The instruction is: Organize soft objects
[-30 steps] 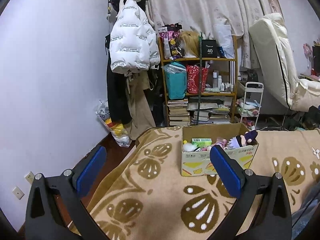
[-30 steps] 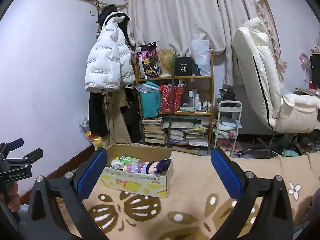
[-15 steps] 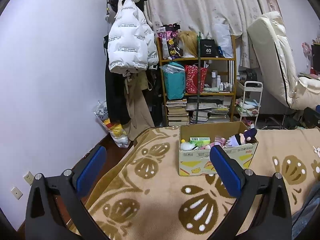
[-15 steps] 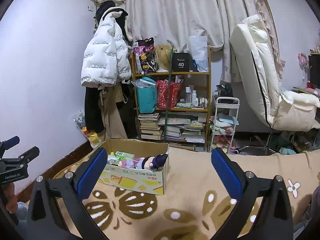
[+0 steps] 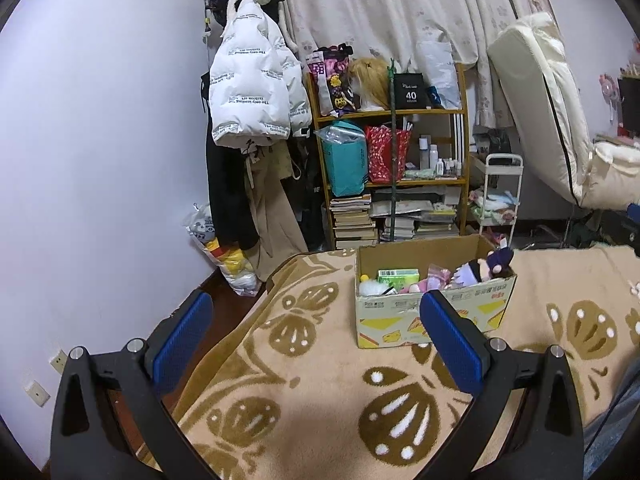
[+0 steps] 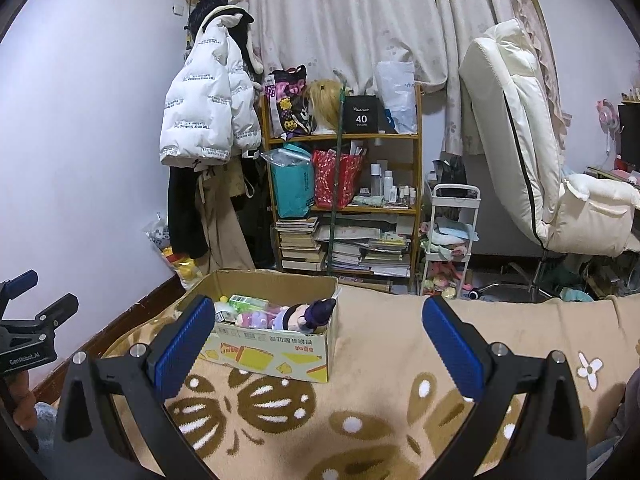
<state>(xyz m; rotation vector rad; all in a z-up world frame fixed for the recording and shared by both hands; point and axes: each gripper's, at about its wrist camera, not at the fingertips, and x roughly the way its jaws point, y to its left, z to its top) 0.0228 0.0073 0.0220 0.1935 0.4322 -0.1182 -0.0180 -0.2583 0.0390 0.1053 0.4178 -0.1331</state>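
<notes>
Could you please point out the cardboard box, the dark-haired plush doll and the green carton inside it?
cardboard box (image 5: 472, 316), left wrist view, on its printed front wall.
plush doll (image 6: 306, 314), right wrist view, on its dark hair.
green carton (image 5: 398, 277), left wrist view, on its top face.

Both views are evenly lit by soft indoor light with a cool, bluish cast on the wall (image 5: 100, 152); no lamp shows. Shadows are faint. Focus is sharp at centre, softening toward the rim. Fisheye bending curves the curtain (image 6: 360, 20) and wall edges, and black vignette fills the corners. No glare.
</notes>
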